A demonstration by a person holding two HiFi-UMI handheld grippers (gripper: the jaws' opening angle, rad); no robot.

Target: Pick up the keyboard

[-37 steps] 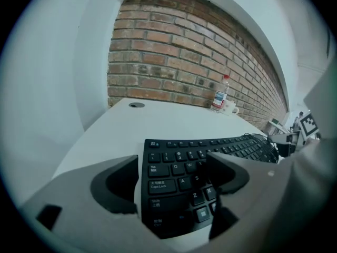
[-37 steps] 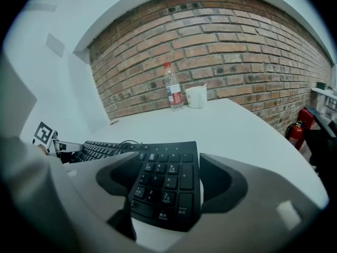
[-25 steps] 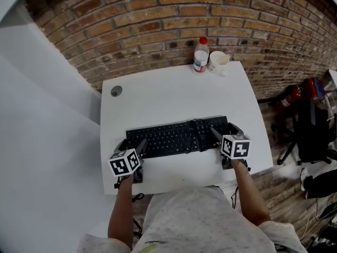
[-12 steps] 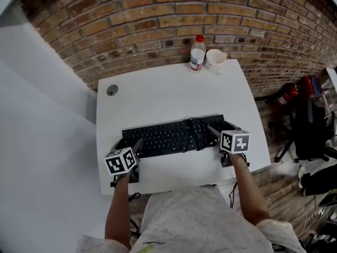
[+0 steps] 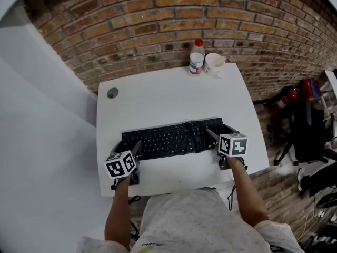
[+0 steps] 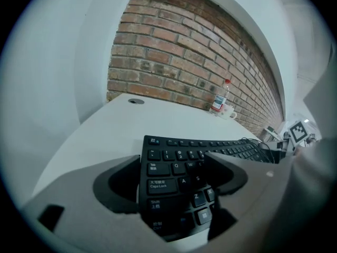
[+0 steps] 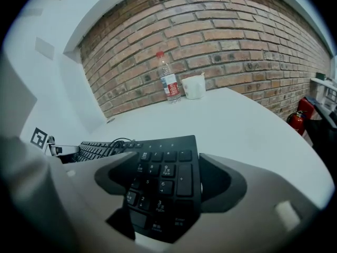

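Surface: white table [image 5: 168, 96] in front of a brick wall [image 5: 158, 20], seen from above, the person standing at its near edge
Left gripper [image 6: 171, 159]: lower left of the head view, jaws spread wide across the left end of the keyboard [image 5: 168, 137], one jaw outside the end edge, the other over the letter keys
Right gripper [image 7: 168, 157]: lower right of centre, jaws equally wide across the number-pad end, the outer jaw just beside the end edge
Keyboard: black, lying lengthwise across the middle of the frame near the table's front edge, with a coiled cable [image 5: 195, 128] on its right half
Done: both grippers are placed at the two ends, by my reading
Left to do: closing the jaws and lifting; I see no firm grip yet
Far edge: bottle [image 5: 196, 57] and mug [image 5: 215, 64] side by side, well apart from the keyboard
Hard to tell: whether the jaws touch the keyboard, and whether it lies flat on the table or a little off it; its underside and where the cable leads are hidden
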